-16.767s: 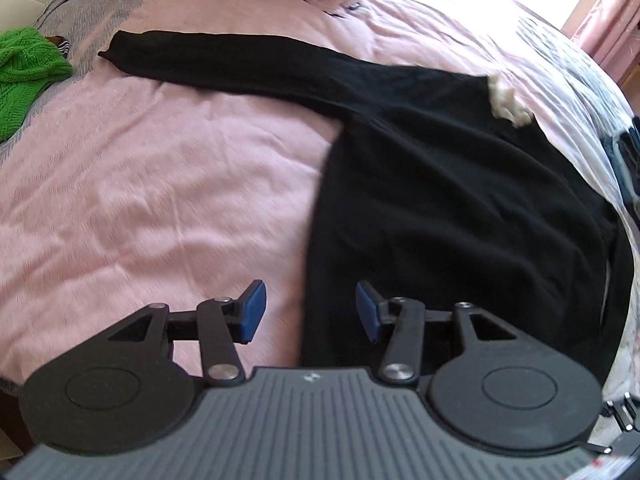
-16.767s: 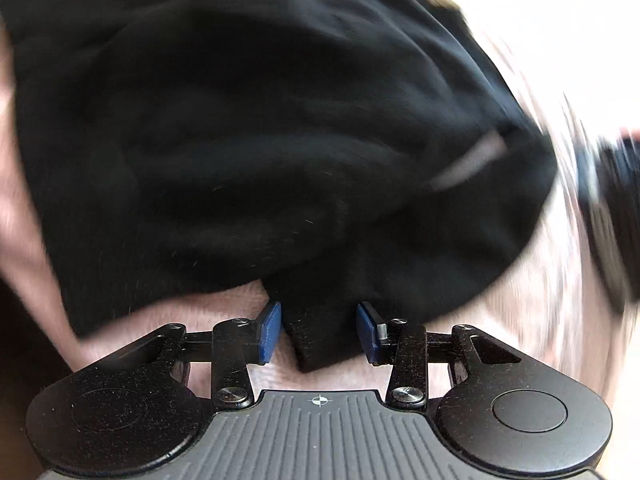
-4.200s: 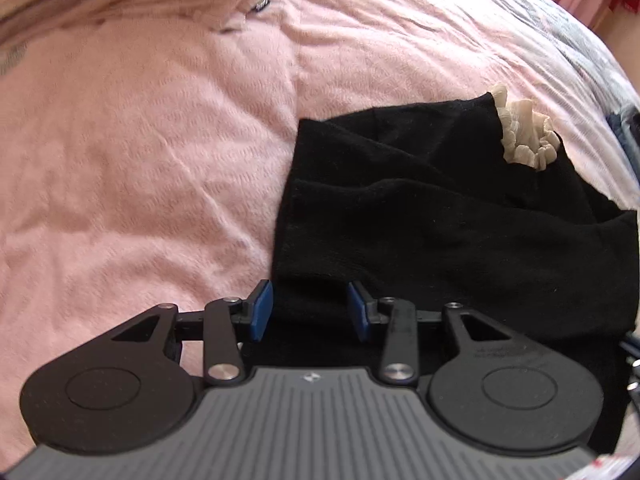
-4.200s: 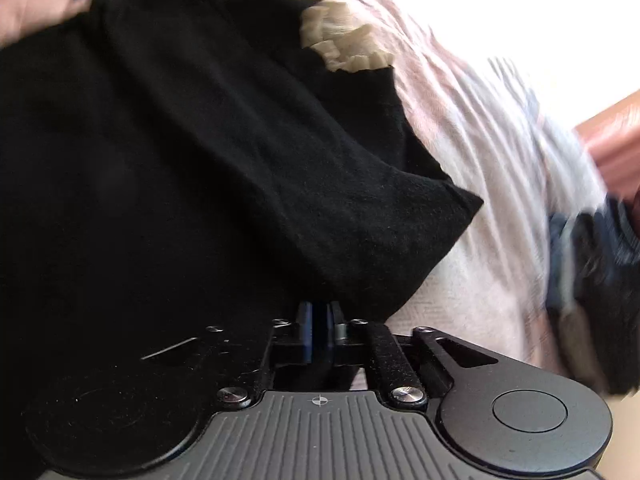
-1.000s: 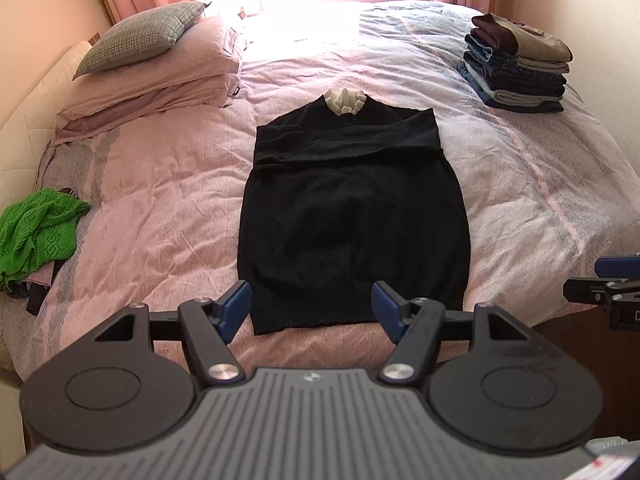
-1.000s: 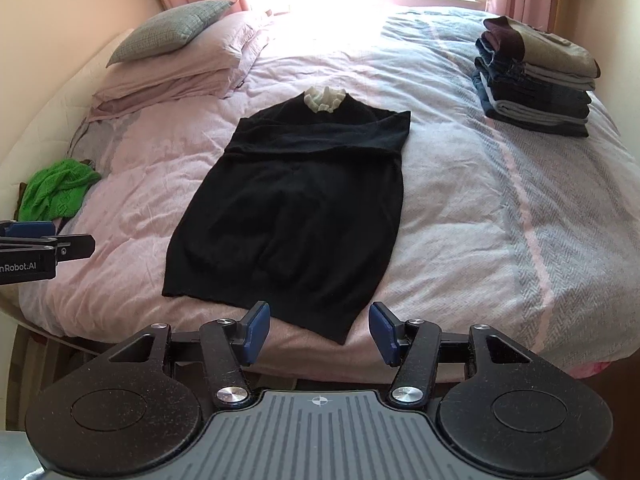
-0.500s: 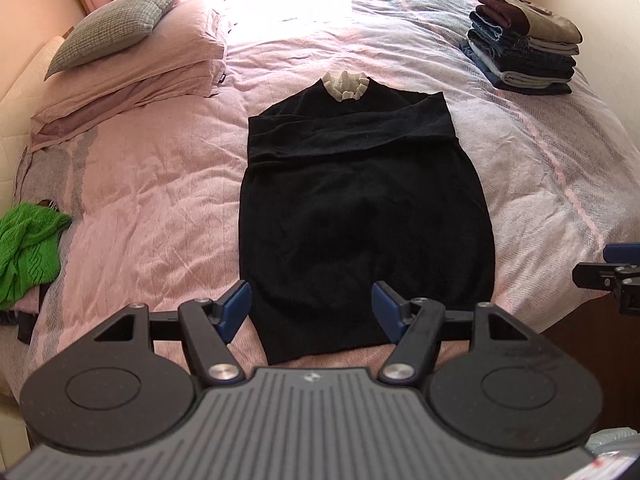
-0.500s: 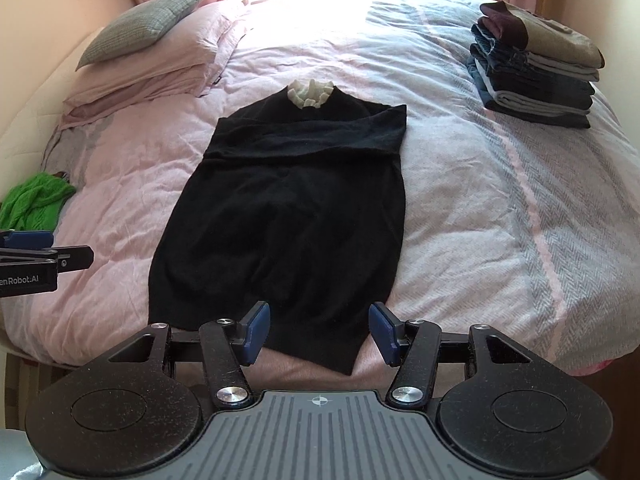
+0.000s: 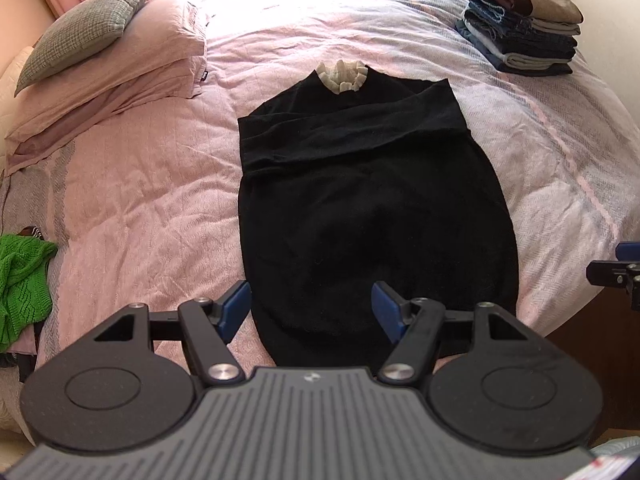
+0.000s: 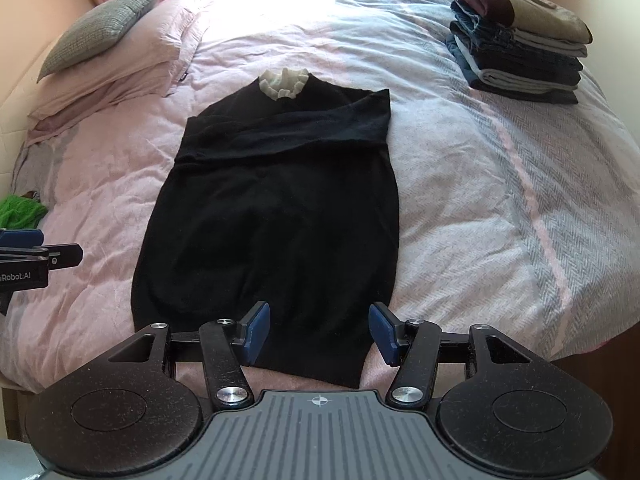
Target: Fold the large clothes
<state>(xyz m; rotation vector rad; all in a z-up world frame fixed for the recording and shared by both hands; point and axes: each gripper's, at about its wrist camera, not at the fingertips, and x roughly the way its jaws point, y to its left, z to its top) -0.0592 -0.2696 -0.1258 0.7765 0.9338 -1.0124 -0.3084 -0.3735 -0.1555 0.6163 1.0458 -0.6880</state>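
A black sweater point(image 9: 360, 208) point(image 10: 280, 208) with a cream ruffled collar point(image 9: 342, 75) lies flat on the pink bedspread point(image 9: 152, 184), both sleeves folded across its chest. My left gripper point(image 9: 311, 312) hangs open above the hem's near left corner. My right gripper point(image 10: 319, 332) hangs open above the hem's near right corner. Neither touches the cloth. Each gripper shows at the edge of the other's view, the right gripper point(image 9: 618, 270) and the left gripper point(image 10: 36, 258).
Folded clothes are stacked point(image 9: 520, 32) point(image 10: 520, 40) at the bed's far right. Pillows point(image 9: 108, 56) lie at the far left. A green knit garment point(image 9: 20, 280) sits at the left edge. The bed's near edge runs just under the grippers.
Both grippers have come forward and down toward the sweater's hem, so the sweater looks larger and nearer. Their jaws have stayed the same width.
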